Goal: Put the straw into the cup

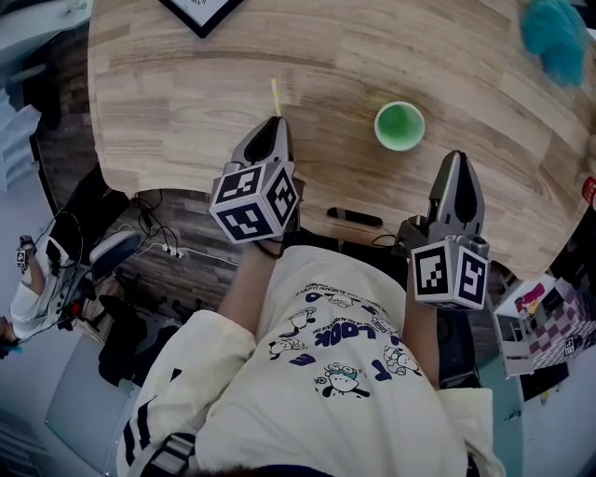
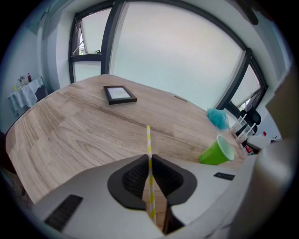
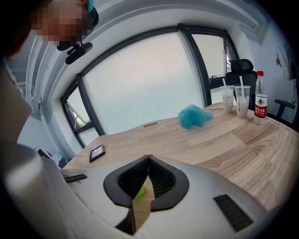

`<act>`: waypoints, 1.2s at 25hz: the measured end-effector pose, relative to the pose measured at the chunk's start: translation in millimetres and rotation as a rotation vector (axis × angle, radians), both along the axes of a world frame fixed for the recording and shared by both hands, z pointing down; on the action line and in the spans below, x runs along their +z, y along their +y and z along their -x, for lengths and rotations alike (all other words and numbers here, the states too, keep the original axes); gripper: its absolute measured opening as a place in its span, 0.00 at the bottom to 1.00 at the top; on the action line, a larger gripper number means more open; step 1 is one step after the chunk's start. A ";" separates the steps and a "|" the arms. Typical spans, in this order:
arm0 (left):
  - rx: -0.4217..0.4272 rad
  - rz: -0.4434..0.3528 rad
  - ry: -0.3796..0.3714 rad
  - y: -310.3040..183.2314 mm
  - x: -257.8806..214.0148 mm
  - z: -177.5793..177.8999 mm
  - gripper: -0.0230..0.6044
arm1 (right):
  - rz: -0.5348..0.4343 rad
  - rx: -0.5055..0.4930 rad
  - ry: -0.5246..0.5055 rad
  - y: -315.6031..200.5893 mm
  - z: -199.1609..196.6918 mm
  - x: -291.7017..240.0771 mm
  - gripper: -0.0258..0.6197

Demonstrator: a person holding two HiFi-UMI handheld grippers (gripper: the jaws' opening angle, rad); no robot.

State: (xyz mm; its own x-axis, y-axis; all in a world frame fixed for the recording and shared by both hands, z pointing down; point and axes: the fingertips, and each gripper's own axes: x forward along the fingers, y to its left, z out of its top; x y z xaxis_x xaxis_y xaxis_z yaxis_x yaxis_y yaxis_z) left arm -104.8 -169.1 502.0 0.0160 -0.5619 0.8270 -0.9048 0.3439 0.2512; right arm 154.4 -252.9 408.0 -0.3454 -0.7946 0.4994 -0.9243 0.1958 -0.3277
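Straw (image 2: 149,149) is clamped in left claw (image 1: 277,129), pads shut on it. It's thin, with yellow and white stripes. Long axis runs in line with the claw. In left gripper view it goes straight up the middle of the frame, free end sticking out past the tips over the worktop (image 1: 177,102). In head view the free end points to the top of the frame, leaning slightly left, away from the person. Can't tell if the tip touches the wood.

Cup (image 1: 399,126) is green, upright, mouth open. It stands on the worktop right of centre in head view, to the right of the straw and apart from it, off to the side of the straw's axis.

Right claw (image 1: 457,168) is closed, tips together, gripping nothing. It's at lower right in head view, at the near worktop edge, below the cup. A bit of cup green shows through the gap behind its pads in right gripper view.

Other stuff: black picture frame (image 1: 199,11) at the top edge and teal fluffy thing (image 1: 555,39) in the top right corner. Two clear cups (image 3: 236,99) with straws and a bottle (image 3: 260,100) are at the right of right gripper view.
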 end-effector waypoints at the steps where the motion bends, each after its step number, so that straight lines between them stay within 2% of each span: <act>1: 0.000 -0.024 0.008 -2.1 -5.9 -0.1 0.12 | -0.004 0.000 -0.001 1.3 1.1 -1.1 0.03; 9: 0.026 -0.206 0.034 -26.1 -56.3 -3.3 0.12 | -0.052 0.008 -0.013 10.9 1.8 -19.6 0.03; 22: 0.144 -0.383 0.041 -74.2 -115.0 -33.8 0.12 | -0.117 0.062 -0.037 23.3 -8.0 -44.7 0.03; 30: 0.220 -0.512 0.113 -114.9 -147.4 -71.7 0.12 | -0.153 0.111 -0.054 23.1 -20.8 -57.6 0.03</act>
State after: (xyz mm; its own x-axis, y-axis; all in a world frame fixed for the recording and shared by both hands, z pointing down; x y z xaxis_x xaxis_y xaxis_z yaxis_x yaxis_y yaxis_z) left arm -33.1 -284.1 354.6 0.2506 -0.8642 0.4364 -0.8991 -0.0406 0.4359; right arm 175.2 -229.8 350.4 -0.2740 -0.8946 0.3529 -0.9250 0.1447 -0.3514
